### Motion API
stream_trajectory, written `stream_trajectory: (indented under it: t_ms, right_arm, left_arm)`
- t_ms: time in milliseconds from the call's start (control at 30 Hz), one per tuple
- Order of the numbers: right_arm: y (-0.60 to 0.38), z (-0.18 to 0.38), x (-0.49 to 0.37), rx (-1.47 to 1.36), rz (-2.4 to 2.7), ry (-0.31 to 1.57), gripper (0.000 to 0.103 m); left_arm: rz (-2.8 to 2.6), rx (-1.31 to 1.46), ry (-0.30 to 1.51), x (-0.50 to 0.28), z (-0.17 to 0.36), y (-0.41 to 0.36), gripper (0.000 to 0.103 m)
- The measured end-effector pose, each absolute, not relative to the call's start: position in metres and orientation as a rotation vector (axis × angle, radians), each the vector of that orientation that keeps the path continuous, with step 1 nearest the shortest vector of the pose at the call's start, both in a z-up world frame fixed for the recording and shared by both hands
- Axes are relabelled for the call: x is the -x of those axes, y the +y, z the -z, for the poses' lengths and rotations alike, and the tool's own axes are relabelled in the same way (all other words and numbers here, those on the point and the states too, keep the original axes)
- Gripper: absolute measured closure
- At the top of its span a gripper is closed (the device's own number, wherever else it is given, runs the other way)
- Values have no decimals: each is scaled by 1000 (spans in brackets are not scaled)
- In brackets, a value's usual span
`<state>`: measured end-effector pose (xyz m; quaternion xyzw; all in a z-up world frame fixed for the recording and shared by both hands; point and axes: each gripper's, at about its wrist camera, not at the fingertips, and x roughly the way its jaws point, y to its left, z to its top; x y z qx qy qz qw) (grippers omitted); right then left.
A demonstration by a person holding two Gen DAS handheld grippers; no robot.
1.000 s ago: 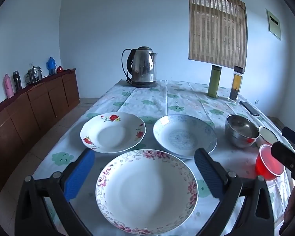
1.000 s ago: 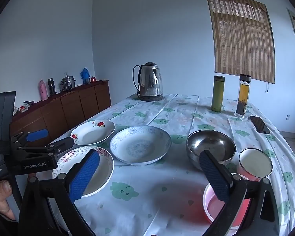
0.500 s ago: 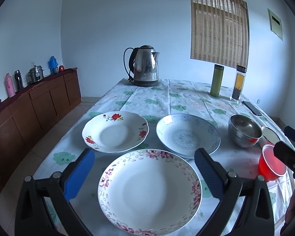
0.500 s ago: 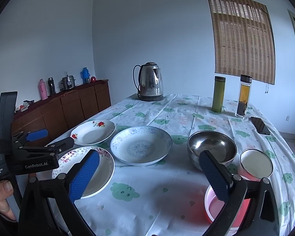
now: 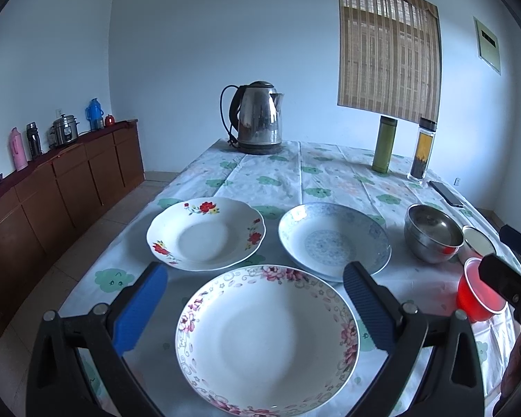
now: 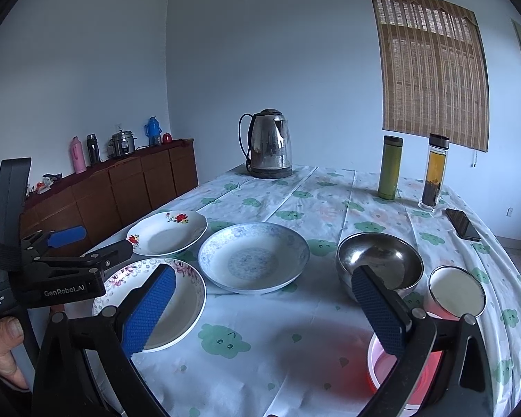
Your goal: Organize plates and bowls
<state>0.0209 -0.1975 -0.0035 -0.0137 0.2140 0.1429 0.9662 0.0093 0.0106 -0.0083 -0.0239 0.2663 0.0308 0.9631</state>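
My left gripper [image 5: 253, 309] is open, its blue pads on either side of a pink-flowered plate [image 5: 267, 337] and above it. A red-flowered plate [image 5: 205, 232] lies behind on the left, a blue-patterned plate [image 5: 333, 239] behind on the right. A steel bowl [image 5: 432, 232], a small white bowl [image 5: 477, 239] and a red plastic bowl [image 5: 479, 299] stand to the right. My right gripper [image 6: 264, 309] is open above the tablecloth, with the red bowl [image 6: 392, 371] under its right finger and the steel bowl [image 6: 378, 264] beyond it. The left gripper [image 6: 69, 264] shows at the left.
A steel kettle [image 5: 257, 121], a green flask [image 5: 385, 146] and a tea bottle [image 5: 423, 149] stand at the table's far end. A phone [image 5: 446, 193] lies at the right edge. A wooden sideboard [image 5: 52, 180] with flasks and a pot runs along the left wall.
The left gripper has drifted slightly back and left, so the plates sit a little further right in its view. The right gripper has barely moved. Both stay open.
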Motion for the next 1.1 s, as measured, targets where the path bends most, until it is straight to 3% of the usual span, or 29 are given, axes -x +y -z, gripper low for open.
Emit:
stream_trajectory:
  t_ms: [1100]
  right_arm:
    - [-193, 9, -22, 21, -296, 455, 1]
  left_arm:
    - [-69, 61, 542, -8, 12, 17, 0]
